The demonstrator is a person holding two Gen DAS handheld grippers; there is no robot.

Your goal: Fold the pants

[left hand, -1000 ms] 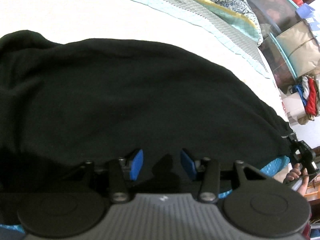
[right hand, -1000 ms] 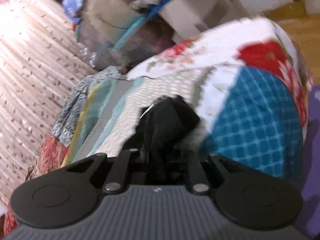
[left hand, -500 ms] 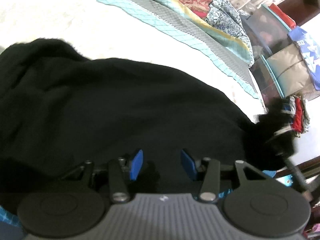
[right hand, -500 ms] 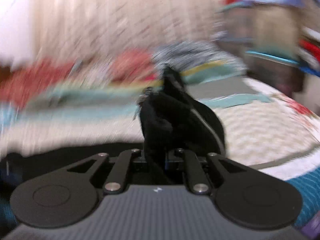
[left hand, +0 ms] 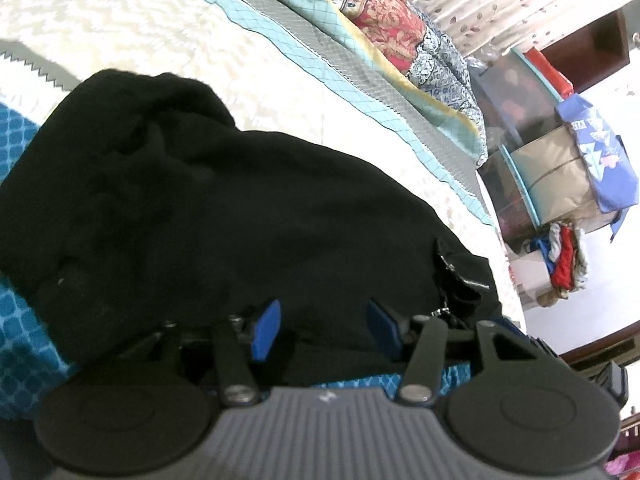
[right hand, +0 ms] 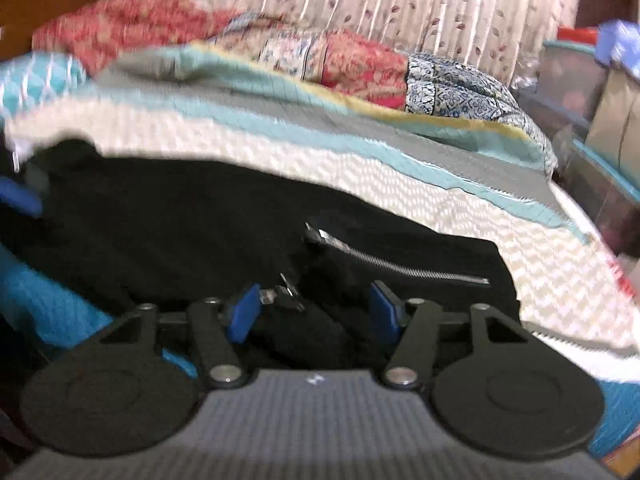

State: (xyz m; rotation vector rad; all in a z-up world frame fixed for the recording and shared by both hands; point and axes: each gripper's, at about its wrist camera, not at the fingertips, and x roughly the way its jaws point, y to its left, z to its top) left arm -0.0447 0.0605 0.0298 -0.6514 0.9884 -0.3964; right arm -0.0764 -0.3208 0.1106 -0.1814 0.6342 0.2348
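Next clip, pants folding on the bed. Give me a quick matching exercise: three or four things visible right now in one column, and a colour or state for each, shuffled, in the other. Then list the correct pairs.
Column A
1. black pants
2. zipper
3. left gripper
4. folded quilt

Column B
a. silver teeth, running across dark cloth
b. red floral and blue patterned patches
c. open, blue pads apart, nothing between them
d. lying spread on the cream bedspread

Pairs: 1-d, 2-a, 3-c, 4-b
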